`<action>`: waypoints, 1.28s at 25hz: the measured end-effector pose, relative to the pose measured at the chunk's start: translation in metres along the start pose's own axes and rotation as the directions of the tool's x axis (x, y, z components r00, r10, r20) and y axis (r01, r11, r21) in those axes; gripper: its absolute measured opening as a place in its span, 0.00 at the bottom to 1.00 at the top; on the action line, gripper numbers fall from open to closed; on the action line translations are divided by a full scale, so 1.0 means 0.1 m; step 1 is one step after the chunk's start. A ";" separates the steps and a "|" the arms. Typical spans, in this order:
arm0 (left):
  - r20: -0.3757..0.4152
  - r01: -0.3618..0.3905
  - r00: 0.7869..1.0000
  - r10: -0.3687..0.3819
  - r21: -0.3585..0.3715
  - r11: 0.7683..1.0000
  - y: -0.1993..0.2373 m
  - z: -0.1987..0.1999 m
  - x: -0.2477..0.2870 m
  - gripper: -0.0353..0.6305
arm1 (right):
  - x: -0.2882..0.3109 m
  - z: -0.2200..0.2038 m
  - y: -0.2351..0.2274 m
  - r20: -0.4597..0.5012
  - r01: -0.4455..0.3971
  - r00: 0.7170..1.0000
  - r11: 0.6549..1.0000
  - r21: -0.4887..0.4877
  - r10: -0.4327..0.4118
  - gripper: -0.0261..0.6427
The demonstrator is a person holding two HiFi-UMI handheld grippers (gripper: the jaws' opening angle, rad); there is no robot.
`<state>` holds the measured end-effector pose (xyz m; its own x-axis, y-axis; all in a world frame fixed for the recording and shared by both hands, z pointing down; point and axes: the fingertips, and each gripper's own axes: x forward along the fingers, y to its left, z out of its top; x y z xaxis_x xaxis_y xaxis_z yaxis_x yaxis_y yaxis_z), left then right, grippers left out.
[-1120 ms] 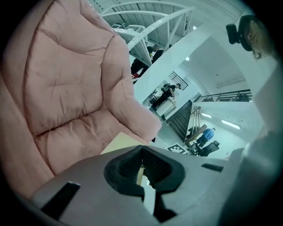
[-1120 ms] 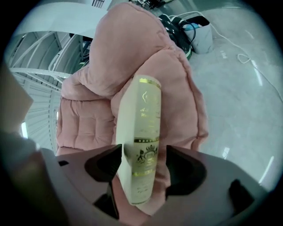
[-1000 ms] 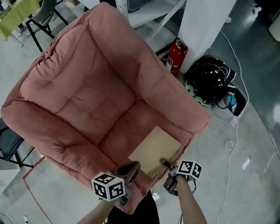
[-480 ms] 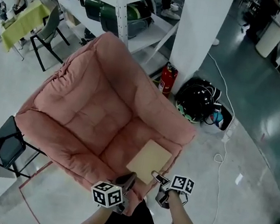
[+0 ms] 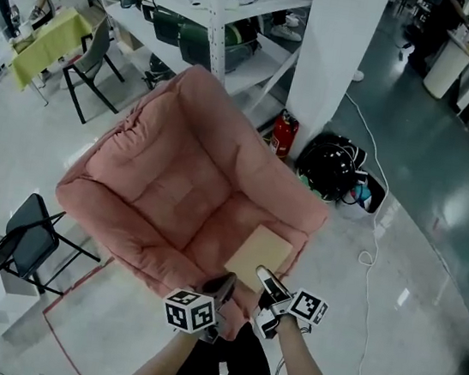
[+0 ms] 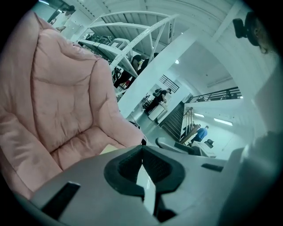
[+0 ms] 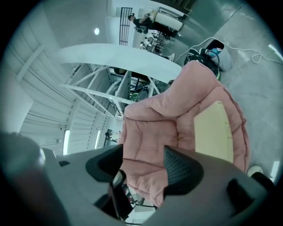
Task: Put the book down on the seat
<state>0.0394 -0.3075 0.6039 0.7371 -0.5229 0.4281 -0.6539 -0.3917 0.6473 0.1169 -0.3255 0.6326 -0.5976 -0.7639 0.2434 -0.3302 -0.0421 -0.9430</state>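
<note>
A thin tan book lies flat at the front of the seat cushion of a pink armchair. Just beside the book's near edge is the right gripper, its jaws spread and holding nothing, while the left gripper hovers nearby with jaws pressed together, also empty. The book looks light, stiff and smooth-covered, so it is likely best pinched at that near edge, where the soft padding gives beneath it.

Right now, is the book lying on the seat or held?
Lying: the book rests flat on the seat; right tongs open, empty.
</note>
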 end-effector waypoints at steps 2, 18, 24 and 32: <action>0.008 0.002 1.000 -0.003 0.022 1.000 -0.11 0.09 -0.13 0.07 | -0.12 -0.04 0.25 0.019 -0.009 1.000 0.999 -0.034 0.010 0.46; 0.107 0.130 0.980 -0.165 0.275 0.953 -1.16 0.77 -0.91 0.07 | -0.68 -0.07 1.98 0.153 0.147 0.987 0.633 -0.760 -0.044 0.09; 0.158 0.055 0.981 -0.111 0.323 0.945 -1.13 0.87 -1.05 0.07 | -0.80 -0.15 2.12 0.250 0.242 0.966 0.529 -0.814 -0.058 0.08; 0.162 0.045 0.981 -0.105 0.339 0.940 -1.09 0.88 -1.11 0.07 | -0.81 -0.15 2.18 0.274 0.253 0.960 0.564 -0.786 -0.049 0.06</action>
<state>0.0141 -0.2731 0.4304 0.7642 -0.5943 0.2504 -0.6395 -0.6479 0.4138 0.0825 -0.2627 0.4105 -0.3574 -0.9082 0.2177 -0.9118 0.2888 -0.2919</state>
